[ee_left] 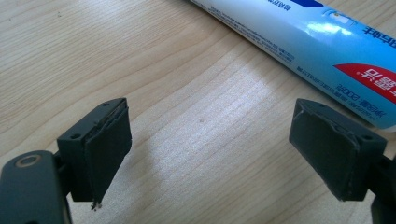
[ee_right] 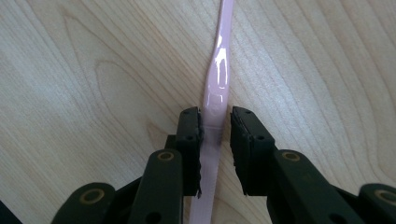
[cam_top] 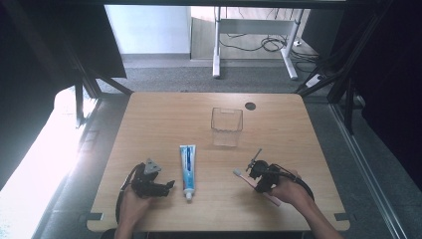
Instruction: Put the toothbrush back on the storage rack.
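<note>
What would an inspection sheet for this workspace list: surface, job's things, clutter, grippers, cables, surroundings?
Surface: light wooden table, with a dark round spot near its far edge.
Job's things: pink toothbrush lying flat; toothpaste tube lying flat, cap toward the person; clear cup upright, apparently empty.
Clutter: nothing seen.
Grippers: left gripper open over bare wood beside the tube; right gripper with jaws close around the toothbrush handle, one pad touching, a slight gap at the other.
Cables: one trails from each gripper; more lie on the floor beyond the table.
Surroundings: grey floor, white desk legs, dark frame posts.
</note>
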The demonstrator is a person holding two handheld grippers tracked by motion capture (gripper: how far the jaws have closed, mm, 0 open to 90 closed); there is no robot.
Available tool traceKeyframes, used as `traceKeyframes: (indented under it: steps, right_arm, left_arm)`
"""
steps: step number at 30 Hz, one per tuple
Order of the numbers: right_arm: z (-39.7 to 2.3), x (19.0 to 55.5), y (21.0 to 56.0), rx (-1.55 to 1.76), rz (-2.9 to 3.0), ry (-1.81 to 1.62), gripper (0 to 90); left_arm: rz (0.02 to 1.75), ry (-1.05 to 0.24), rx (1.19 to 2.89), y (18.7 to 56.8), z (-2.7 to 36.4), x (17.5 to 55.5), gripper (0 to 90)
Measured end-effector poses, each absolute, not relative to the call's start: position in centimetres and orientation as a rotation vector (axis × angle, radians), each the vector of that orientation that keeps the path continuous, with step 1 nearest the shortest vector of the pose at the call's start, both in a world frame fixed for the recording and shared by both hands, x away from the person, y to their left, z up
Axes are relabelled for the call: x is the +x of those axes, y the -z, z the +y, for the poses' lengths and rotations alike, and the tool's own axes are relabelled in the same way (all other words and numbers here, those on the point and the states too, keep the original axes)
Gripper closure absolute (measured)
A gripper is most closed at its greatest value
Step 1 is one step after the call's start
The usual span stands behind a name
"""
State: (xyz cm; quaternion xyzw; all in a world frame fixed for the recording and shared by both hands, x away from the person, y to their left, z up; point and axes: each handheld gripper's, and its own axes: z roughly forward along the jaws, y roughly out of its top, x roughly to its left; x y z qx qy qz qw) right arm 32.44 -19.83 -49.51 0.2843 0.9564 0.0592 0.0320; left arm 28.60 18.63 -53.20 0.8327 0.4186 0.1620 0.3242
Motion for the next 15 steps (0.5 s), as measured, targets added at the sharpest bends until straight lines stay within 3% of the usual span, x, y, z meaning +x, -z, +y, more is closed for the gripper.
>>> traceKeyframes:
  steps: [15]
  right_arm:
    - [-19.45, 33.03, 49.78, 0.915, 2.966, -0.167, 79.4]
  left_arm:
    - [1.096, -0.426, 2.187, 53.19, 18.58, 28.59, 13.3]
